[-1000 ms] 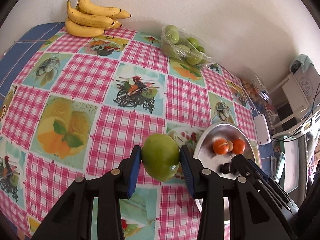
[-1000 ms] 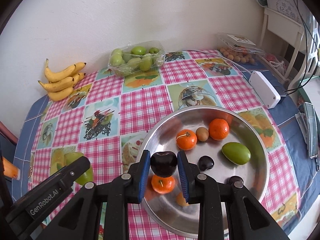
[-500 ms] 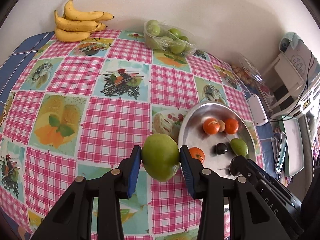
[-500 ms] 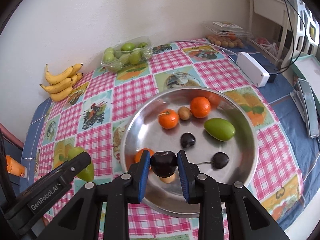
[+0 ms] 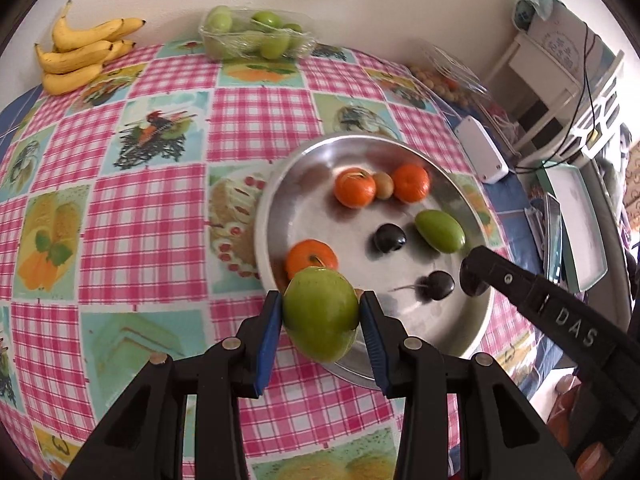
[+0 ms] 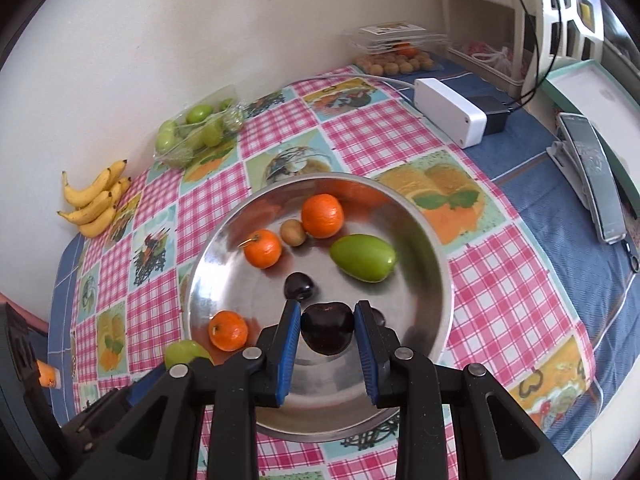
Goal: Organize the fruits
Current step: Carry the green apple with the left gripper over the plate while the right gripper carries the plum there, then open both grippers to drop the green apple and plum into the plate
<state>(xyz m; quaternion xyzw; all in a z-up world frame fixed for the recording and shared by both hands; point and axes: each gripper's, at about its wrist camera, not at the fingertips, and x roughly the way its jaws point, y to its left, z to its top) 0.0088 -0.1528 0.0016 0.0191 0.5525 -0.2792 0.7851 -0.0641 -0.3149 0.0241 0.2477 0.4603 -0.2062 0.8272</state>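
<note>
The left tongs [image 5: 321,316] grip a green fruit [image 5: 320,314] over the near left rim of the metal plate [image 6: 424,236]. The right tongs [image 6: 327,330] clamp a dark cherry [image 6: 328,328] above the plate's near part. In the plate lie three oranges [image 6: 322,216], a small brown fruit [image 6: 293,232], a green mango [image 6: 363,257] and loose cherries [image 6: 299,286]. Bananas [image 5: 80,56] and a pack of green fruit [image 5: 256,38] sit at the table's [image 5: 152,208] far edge by the wall.

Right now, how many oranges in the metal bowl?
3: one left of the small brown fruit, one right of it, one near the bowl front-left rim. None seem hidden.
</note>
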